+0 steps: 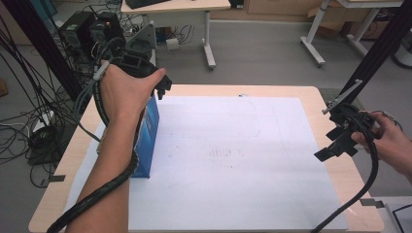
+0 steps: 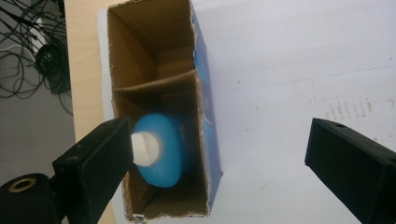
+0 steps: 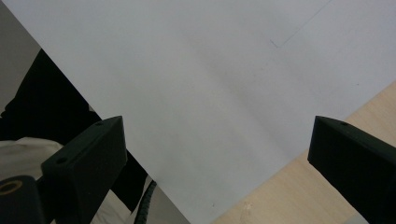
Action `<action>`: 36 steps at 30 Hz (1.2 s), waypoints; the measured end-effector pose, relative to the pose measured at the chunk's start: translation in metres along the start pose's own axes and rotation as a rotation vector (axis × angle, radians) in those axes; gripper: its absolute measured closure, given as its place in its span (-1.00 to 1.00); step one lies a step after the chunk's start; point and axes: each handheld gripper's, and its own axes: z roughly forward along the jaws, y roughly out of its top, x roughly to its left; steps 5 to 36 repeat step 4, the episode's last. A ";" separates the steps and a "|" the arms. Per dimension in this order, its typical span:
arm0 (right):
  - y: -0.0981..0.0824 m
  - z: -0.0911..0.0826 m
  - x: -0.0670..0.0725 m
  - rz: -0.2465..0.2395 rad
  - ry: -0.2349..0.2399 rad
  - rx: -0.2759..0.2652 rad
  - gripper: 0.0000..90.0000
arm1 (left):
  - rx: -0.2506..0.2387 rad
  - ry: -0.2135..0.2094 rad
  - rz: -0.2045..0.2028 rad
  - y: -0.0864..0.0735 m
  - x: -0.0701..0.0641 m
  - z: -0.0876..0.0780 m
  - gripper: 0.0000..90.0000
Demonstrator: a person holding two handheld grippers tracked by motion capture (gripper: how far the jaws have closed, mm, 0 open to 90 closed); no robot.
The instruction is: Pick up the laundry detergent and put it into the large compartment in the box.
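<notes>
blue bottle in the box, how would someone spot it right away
On the white sheet near the table's left edge stands an open blue carton with a cardboard divider. The blue bottle sits in one of its two compartments, marked by its white cap.

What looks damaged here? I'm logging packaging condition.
The blue carton has ragged, torn top edges, with no flaps to see. Inside, the blue bottle sits in one compartment beneath the open left claw.
</notes>
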 end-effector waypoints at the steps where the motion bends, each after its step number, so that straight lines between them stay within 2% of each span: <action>1: 0.000 0.000 0.000 0.000 -0.001 0.000 -0.91 | 0.002 -0.001 0.002 0.000 0.000 0.000 -0.83; 36: -0.001 -0.001 0.000 0.000 -0.005 -0.001 -0.91 | -0.001 -0.004 0.004 0.000 0.001 0.000 -0.83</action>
